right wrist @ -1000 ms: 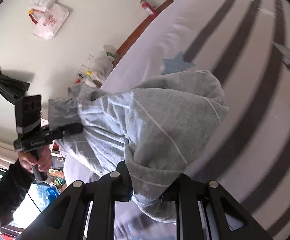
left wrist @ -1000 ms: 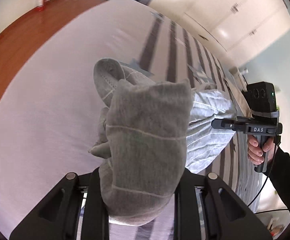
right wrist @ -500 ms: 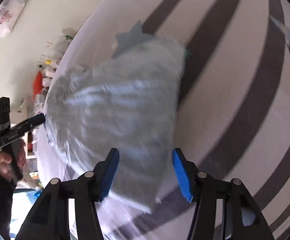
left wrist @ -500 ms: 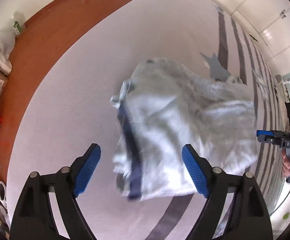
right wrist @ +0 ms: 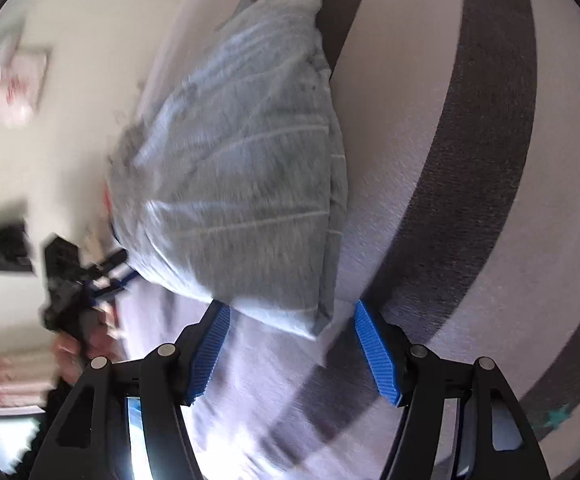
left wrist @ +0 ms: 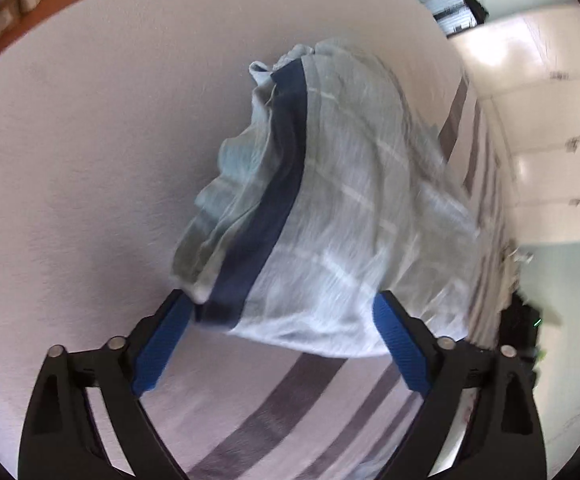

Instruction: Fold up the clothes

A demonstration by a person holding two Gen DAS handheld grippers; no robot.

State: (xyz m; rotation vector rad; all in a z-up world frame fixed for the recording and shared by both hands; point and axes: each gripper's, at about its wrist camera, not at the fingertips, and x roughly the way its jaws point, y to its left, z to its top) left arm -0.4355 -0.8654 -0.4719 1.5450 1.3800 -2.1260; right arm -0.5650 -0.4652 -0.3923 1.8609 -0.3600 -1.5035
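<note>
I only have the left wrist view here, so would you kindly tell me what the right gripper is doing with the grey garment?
Observer: The right gripper has its jaws opening, and the grey garment lies just ahead of them, its near corner dipping between the blue pads without being pressed.
Operator: Thank you. Is the garment's far edge near anything?
Observer: It lies along a dark stripe of the bed cover.
Operator: And my own gripper from that side?
Observer: The left gripper shows, blurred, at the garment's opposite edge, with a hand on its handle.
</note>
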